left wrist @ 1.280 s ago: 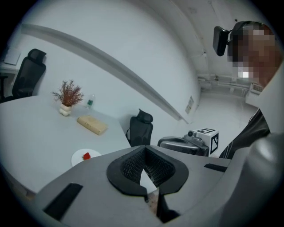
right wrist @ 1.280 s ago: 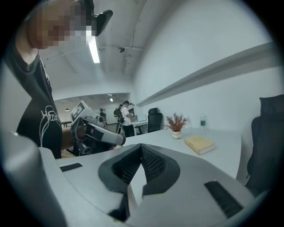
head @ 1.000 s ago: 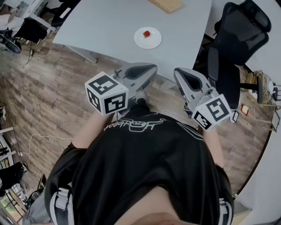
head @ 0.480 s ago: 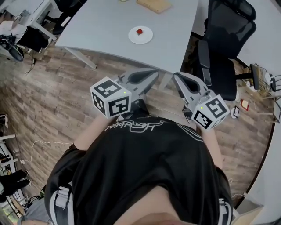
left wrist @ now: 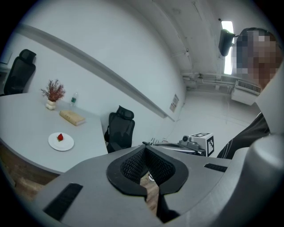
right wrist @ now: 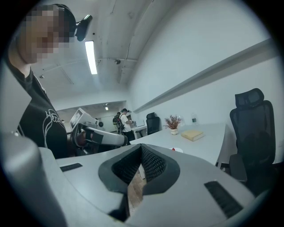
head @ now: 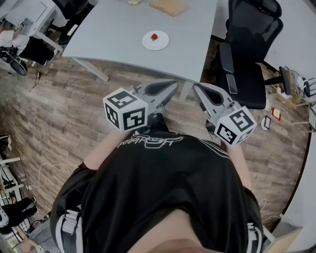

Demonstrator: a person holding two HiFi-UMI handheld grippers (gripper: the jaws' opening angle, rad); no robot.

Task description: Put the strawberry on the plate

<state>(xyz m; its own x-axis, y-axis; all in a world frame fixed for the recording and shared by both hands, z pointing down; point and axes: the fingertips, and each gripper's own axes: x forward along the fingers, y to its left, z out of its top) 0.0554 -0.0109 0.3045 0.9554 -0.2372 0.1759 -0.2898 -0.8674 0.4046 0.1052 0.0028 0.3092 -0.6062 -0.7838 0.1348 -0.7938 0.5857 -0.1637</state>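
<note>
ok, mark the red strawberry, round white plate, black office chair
red strawberry (head: pixel 154 36), head view, centre of fruit
round white plate (head: pixel 163 43), head view, bare right rim
black office chair (head: pixel 247 79), head view, seat

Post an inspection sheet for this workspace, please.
Surface: grey table, rounded corner.
Job's things: strawberry sits on white plate.
Clutter: tan block, vase of dried flowers, bottle near far edge.
Grippers: left gripper and right gripper both shut, nothing between jaws, held short of the table.
Cables: thin white cable on floor.
Surroundings: black office chair, wood floor.
</note>
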